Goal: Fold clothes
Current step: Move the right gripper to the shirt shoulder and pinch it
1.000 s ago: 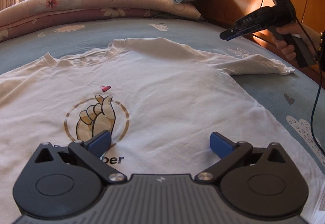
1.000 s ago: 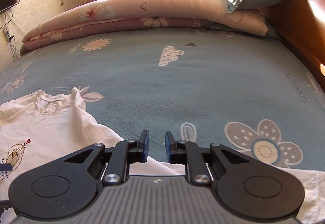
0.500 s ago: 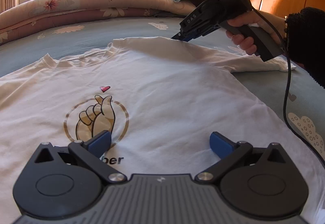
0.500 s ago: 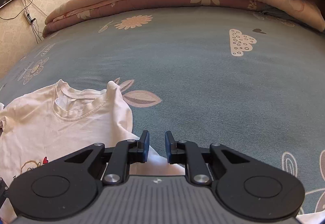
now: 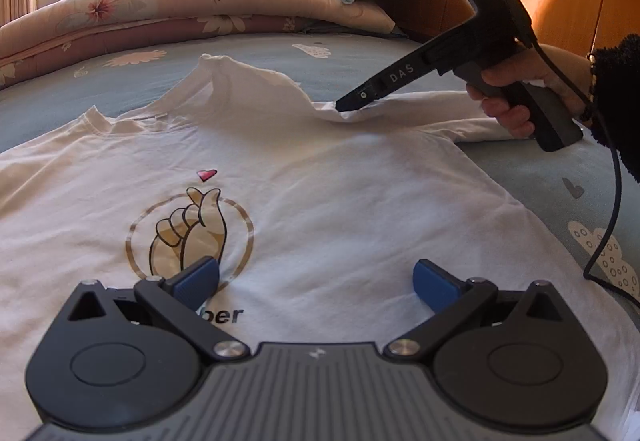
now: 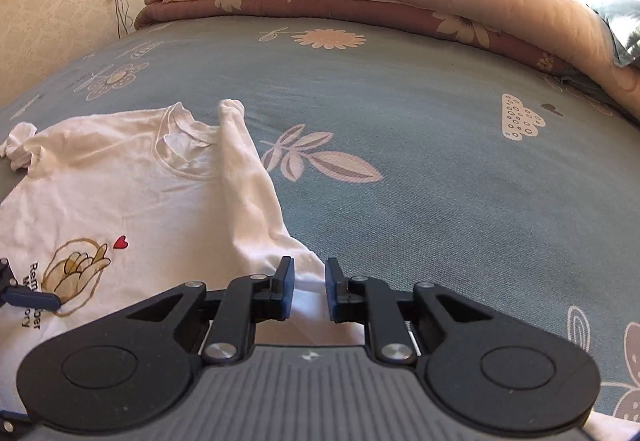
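White T-shirt (image 5: 320,177) lies face-up on the blue flowered bed sheet (image 6: 420,129), collar toward the rolled quilt (image 5: 168,5).

Left gripper (image 5: 316,277) hangs over the lower chest of the shirt, claws spread wide, nothing between them.

Right gripper (image 5: 344,106), held in a hand (image 5: 520,89), has its tip down at the shoulder seam by the far sleeve. Claws narrow but not closed; in the right wrist view white cloth shows in the gap, pads not visibly pressing it. A ridge of fabric is rucked up at the tip.

Doing it well, as I judge: take both layers at the seam, close fully before lifting, and carry the sleeve across low so the body stays flat. The left could pin the chest.

Writing: "DAS" on the right gripper's arm; under the finger-heart print, "...ber" readable, the rest covered or sideways.
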`<action>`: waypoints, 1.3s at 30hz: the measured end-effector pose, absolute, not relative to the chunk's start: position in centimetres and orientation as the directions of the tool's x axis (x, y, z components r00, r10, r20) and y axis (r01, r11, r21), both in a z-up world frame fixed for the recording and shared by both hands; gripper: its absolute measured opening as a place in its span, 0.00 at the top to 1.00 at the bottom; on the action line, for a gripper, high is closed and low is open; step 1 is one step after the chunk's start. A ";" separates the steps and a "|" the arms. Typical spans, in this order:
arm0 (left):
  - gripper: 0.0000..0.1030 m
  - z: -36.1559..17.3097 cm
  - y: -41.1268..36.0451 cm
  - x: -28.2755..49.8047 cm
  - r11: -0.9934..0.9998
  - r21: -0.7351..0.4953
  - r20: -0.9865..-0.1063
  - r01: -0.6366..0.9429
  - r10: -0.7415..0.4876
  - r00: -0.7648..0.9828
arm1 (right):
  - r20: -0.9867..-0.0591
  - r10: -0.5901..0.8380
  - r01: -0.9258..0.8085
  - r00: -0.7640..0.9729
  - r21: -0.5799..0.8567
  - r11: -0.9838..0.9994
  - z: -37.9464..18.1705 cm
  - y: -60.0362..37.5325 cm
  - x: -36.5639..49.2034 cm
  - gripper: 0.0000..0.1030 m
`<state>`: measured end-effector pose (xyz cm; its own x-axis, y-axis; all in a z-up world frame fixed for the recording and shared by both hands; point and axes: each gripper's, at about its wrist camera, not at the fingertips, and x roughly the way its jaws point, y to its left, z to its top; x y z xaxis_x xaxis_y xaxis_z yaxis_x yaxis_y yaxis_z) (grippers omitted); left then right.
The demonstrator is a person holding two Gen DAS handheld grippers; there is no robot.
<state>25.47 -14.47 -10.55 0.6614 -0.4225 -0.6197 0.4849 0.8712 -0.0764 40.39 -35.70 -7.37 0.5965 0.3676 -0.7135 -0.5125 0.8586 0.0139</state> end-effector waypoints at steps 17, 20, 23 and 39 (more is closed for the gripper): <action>0.01 -10.5 -14.1 25.6 0.869 -0.102 -0.612 0.485 -0.439 0.657 | -0.742 0.347 -0.701 0.573 -0.225 0.676 -7.8 -32.0 39.8 0.85; 0.01 -10.6 -14.0 25.6 0.868 -0.104 -0.612 0.485 -0.440 0.657 | -0.737 0.313 -0.698 0.599 -0.289 0.656 -7.7 -31.5 39.3 0.92; 0.01 -10.6 -14.0 25.7 0.868 -0.104 -0.612 0.485 -0.440 0.657 | -0.716 0.277 -0.660 0.640 -0.329 0.675 -7.3 -31.6 39.9 0.92; 0.01 -10.6 -13.7 25.7 0.866 -0.122 -0.606 0.485 -0.452 0.654 | -0.660 0.026 -0.328 0.751 -0.339 0.882 -8.8 -34.9 45.6 0.91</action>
<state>25.71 -13.70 -10.62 0.6543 -0.4521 -0.6061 0.4854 0.8658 -0.1217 45.57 -34.92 -8.80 0.7512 0.0263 -0.6595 -0.3284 0.8817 -0.3388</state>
